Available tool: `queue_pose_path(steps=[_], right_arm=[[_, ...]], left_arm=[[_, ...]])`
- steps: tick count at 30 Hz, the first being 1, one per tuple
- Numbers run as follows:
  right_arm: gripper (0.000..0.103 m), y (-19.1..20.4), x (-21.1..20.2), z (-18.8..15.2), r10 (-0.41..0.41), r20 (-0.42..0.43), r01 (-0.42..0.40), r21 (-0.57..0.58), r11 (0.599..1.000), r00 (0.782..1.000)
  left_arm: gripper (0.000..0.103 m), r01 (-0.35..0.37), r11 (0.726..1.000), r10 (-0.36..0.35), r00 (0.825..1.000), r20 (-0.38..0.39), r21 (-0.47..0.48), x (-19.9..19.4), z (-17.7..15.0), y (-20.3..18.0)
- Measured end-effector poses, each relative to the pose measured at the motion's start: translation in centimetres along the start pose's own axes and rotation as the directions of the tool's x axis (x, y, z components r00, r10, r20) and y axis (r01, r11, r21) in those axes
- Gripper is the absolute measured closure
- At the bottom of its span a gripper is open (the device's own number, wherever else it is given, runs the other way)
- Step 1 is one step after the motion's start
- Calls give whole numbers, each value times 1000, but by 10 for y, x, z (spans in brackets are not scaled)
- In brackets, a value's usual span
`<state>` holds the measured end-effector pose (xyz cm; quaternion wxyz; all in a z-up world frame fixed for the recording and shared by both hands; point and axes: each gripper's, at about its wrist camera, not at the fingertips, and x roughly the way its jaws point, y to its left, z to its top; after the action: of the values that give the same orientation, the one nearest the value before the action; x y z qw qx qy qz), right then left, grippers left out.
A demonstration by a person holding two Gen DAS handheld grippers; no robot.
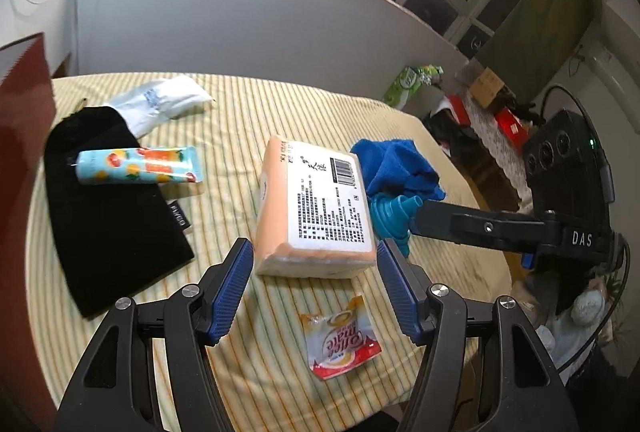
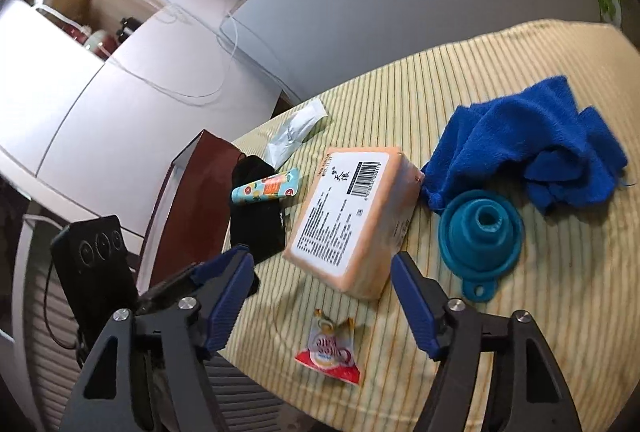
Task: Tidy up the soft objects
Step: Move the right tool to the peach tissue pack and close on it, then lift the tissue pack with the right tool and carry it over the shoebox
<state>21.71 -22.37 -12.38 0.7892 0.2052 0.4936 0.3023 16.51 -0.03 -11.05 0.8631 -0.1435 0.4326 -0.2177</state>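
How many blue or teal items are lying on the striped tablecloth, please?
2: the blue towel crumpled at the far right, and the teal funnel touching its near edge, beside the tissue pack.

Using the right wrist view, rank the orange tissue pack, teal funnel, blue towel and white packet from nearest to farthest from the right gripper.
From the right gripper:
1. Orange tissue pack, just ahead between the fingers.
2. Teal funnel, ahead right.
3. Blue towel, beyond the funnel, right.
4. White packet, far left edge of the table.
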Motion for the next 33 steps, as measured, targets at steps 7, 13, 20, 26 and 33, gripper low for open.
queue_pose_path(steps=[7,13,20,26,33], right_arm=[[41,-6,21,9,-10,-43,11,17,1000,999],[51,-10,40,11,-40,-71,42,22,999,997],[60,-18,48,13,-52,-86,56,34,998,995],[62,-16,51,13,-74,-90,75,16,997,993],[63,-5,48,13,-87,-80,86,-13,996,993]], left_arm=[[39,14,1000,-15,999,-49,-22,20,3,9],[39,16,999,-19,997,-80,-34,34,4,15],[39,41,999,-44,995,-95,-26,44,4,17],[44,40,999,-40,995,-89,2,45,3,12],[45,27,1000,-26,998,-66,13,34,1,5]])
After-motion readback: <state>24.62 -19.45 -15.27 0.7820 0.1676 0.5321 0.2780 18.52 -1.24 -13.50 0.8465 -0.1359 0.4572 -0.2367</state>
